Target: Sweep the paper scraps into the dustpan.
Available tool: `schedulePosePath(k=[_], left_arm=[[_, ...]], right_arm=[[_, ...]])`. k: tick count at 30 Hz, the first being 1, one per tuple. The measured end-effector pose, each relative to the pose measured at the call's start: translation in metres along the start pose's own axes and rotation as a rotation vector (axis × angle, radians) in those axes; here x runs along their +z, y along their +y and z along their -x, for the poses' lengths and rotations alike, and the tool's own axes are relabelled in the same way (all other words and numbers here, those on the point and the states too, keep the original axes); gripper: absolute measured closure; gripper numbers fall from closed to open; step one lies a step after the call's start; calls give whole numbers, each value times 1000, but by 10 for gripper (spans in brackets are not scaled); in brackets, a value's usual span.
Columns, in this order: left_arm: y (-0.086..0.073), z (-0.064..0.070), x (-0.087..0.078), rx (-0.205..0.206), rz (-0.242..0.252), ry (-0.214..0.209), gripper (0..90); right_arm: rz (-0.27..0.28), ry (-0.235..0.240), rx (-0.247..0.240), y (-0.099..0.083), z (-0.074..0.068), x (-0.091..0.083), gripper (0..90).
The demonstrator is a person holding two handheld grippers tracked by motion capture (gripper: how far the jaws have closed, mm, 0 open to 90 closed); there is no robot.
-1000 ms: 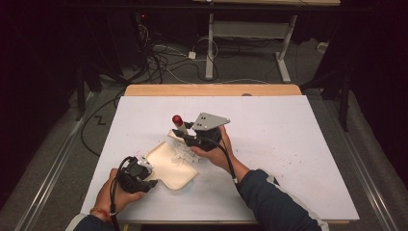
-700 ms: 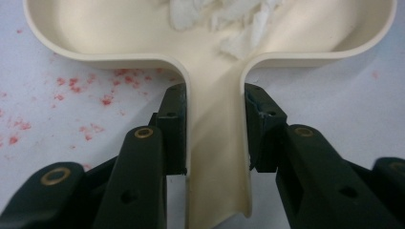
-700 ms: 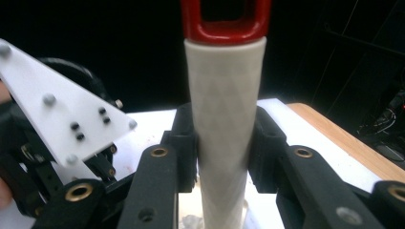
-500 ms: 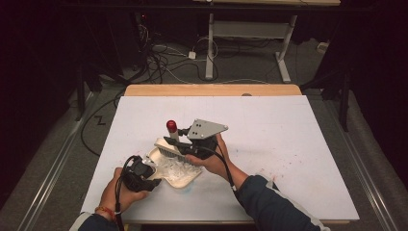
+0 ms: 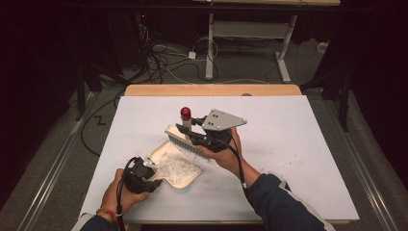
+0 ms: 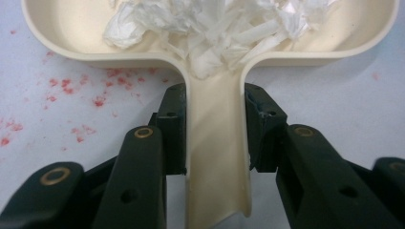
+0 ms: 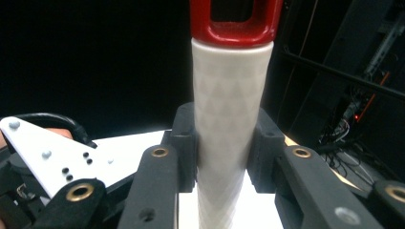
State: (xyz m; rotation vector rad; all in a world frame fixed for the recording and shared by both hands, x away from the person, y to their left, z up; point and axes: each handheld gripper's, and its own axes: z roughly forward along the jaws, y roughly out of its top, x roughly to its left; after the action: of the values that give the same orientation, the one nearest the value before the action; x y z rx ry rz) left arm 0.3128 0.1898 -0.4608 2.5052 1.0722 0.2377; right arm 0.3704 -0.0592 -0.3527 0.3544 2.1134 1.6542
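Sweep looks mostly done: white paper scraps (image 6: pixel 210 28) heaped in dustpan (image 5: pixel 169 169) near-left on counter (image 5: pixel 298 144). Left gripper (image 6: pixel 215 129) clamps dustpan handle; right gripper (image 7: pixel 222 148) grips brush (image 5: pixel 185 137) handle, bristles raised above pan. Left, by my guess: emptying pan.

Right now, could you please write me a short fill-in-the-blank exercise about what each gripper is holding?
1. The left gripper clamps the dustpan by its ____.
2. The pan holds shredded white ____.
3. The right gripper clamps the brush by its white handle, which ends in a ____ loop.

Missing words: handle; paper; red
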Motion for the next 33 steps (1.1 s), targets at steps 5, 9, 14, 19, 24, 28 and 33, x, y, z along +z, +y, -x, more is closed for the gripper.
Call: schedulePosePath(k=[5, 9, 14, 19, 24, 28, 33], left_arm=[[0, 1, 0, 1, -4, 3, 633], [0, 1, 0, 0, -7, 7, 633], [-1, 0, 0, -5, 2, -6, 633], [-1, 0, 0, 2, -1, -3, 633], [-1, 3, 0, 5, -4, 0, 633], [-1, 5, -1, 18, -11, -9, 633], [-1, 8, -2, 23, -19, -11, 633]], right_arm=[[-3, -47, 19, -5, 6, -11, 704], [-23, -82, 54, -14, 14, -8, 704], [-106, -138, 82, -36, 29, 3, 703], [-108, -182, 127, -43, 42, -6, 704], [-93, -190, 107, -37, 40, -16, 704], [-79, -196, 110, -33, 39, -28, 704], [-68, -227, 96, -25, 37, -45, 704]])
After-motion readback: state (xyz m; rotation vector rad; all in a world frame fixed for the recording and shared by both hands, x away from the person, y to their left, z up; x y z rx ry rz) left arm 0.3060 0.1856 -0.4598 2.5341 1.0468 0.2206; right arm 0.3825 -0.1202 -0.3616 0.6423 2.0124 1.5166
